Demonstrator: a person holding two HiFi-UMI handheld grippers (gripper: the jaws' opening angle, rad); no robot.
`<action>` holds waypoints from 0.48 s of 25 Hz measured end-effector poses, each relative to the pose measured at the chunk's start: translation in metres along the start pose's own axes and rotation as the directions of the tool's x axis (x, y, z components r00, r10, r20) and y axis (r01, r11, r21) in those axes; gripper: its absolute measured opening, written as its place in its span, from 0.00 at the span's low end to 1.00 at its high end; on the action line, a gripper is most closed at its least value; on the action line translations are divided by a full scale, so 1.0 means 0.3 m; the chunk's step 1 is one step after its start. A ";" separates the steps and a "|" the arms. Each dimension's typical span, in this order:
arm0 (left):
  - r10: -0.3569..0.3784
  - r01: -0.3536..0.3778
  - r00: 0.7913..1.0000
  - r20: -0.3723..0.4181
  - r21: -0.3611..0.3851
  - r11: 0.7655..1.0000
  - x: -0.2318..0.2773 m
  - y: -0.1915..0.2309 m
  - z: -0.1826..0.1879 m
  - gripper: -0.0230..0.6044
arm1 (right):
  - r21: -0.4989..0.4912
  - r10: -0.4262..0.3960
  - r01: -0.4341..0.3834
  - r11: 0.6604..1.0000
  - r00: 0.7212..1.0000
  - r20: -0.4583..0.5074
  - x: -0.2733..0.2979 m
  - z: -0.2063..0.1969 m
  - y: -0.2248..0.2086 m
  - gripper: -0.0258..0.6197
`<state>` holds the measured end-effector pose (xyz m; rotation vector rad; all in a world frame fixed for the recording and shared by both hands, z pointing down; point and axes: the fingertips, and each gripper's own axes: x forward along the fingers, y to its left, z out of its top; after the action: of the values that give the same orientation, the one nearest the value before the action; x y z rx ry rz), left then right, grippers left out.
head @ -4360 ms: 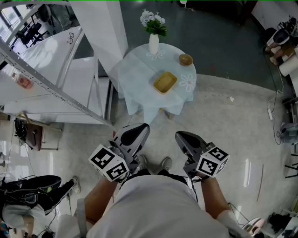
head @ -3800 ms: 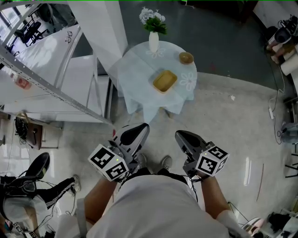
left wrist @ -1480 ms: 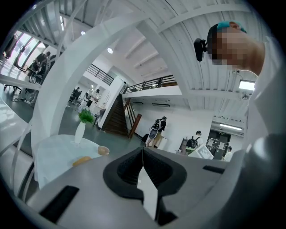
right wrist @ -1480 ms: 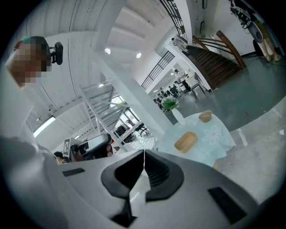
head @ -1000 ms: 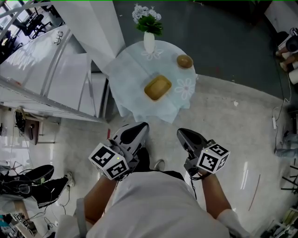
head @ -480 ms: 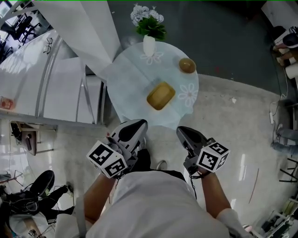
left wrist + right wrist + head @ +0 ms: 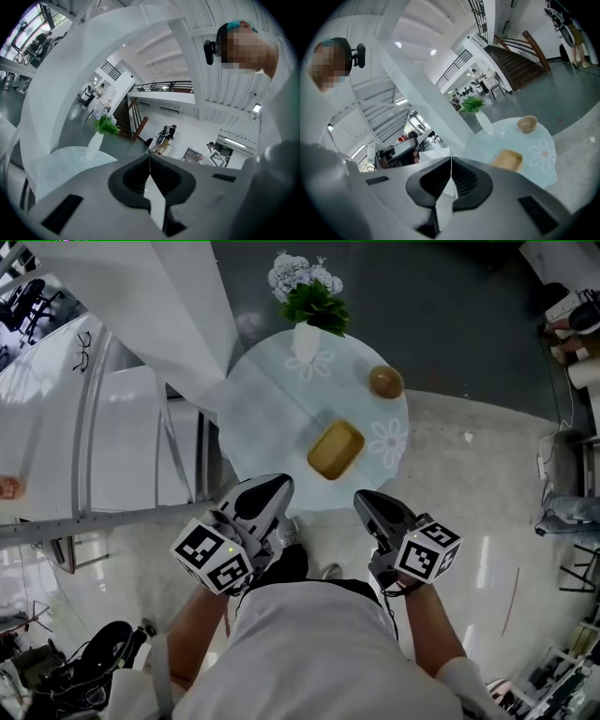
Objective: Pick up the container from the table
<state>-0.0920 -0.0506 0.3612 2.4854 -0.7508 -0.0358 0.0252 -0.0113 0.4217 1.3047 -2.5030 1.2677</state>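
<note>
The container (image 7: 336, 448), a shallow yellow rectangular dish, lies on the round table (image 7: 267, 404), which is covered with a pale cloth printed with flowers. It sits ahead of both pairs of fingertips and roughly between them, apart from each and touched by neither. In the right gripper view it shows just past the fingertips and a little to their right.

The left gripper (image 7: 272, 487) has its jaws pressed together, the seam between them a thin line with nothing caught in it. The right gripper (image 7: 367, 502) is likewise closed tight and empty. Both hover off the table's near edge, tips pointing towards it.

Beyond the container, farther from the fingers and off to the right gripper's side, stands a small tan bowl (image 7: 385, 382). At the table's far edge, ahead of the left fingertips, stands a white vase (image 7: 306, 341) of white flowers and green leaves.
</note>
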 end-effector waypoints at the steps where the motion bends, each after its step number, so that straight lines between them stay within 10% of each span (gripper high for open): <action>1: -0.002 0.002 1.000 0.000 0.000 1.000 -0.001 0.023 0.012 0.07 | -0.001 -0.004 0.004 1.000 1.000 -0.001 0.022 0.009 0.004 0.08; 12: -0.031 0.031 1.000 -0.006 -0.003 1.000 -0.011 0.205 0.094 0.07 | -0.011 -0.046 0.046 0.999 0.999 0.003 0.190 0.087 0.034 0.08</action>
<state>-0.1308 -0.1058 0.3677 2.4929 -0.7092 -0.0404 -0.0105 -0.0637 0.4197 1.3538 -2.4637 1.2412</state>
